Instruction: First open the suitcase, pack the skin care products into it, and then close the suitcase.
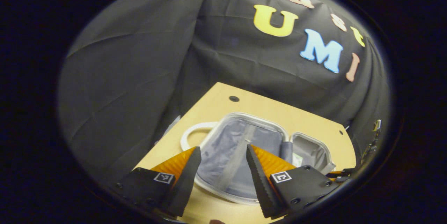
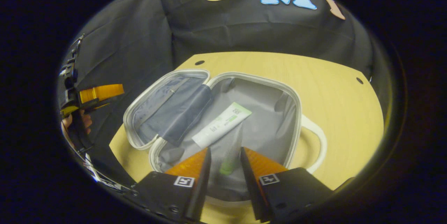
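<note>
The suitcase (image 2: 223, 119) lies open on the wooden table (image 2: 331, 105), a white-and-green skincare tube (image 2: 221, 125) resting in its grey-lined half. The right gripper (image 2: 225, 164) hovers above that half, fingers apart and empty. The left gripper (image 1: 223, 168), fingers spread, hangs over the lid half (image 1: 241, 154).

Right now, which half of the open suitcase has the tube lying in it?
The deeper grey-lined half, the one with the white handle, holds the white tube. The flat half with the dark blue lining holds none.

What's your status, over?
Both grippers open, left and right, holding nothing. Suitcase open flat; white tube lying inside. Nothing blocking.
</note>
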